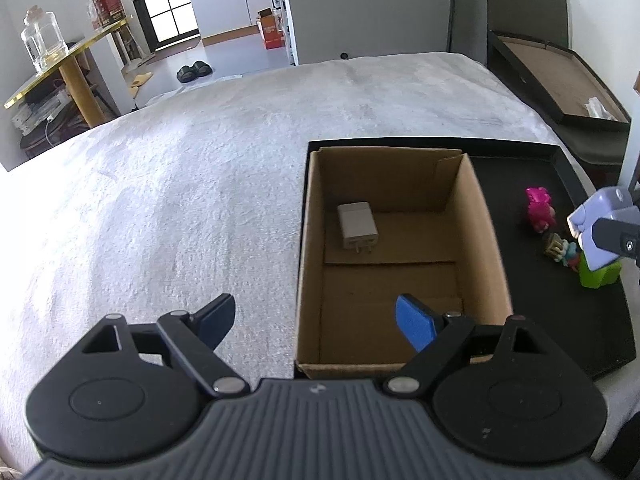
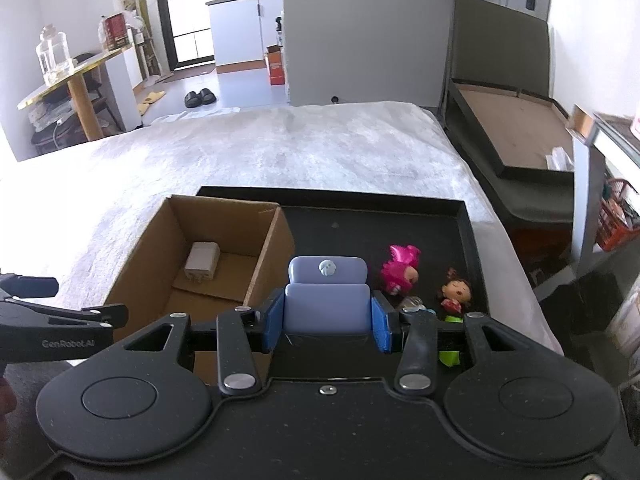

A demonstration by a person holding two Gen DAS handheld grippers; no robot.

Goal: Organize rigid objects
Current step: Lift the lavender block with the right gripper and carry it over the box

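Fingers of right gripper (image 2: 327, 325) clamped on lavender toy chair (image 2: 327, 300), held over black tray (image 2: 372, 216) on bed (image 2: 280, 148); left gripper (image 1: 316, 320) fingers wide apart, empty, at cardboard box (image 1: 486, 240) near-left corner. Beyond: pink figurine (image 2: 400, 266), doll (image 2: 456, 290), white charger (image 1: 357, 226) inside box.

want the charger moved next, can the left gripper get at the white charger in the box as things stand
Probably yes. The left gripper is open and empty, one of its fingers already over the open-topped cardboard box. The white charger lies alone on the box floor, nothing covering it.
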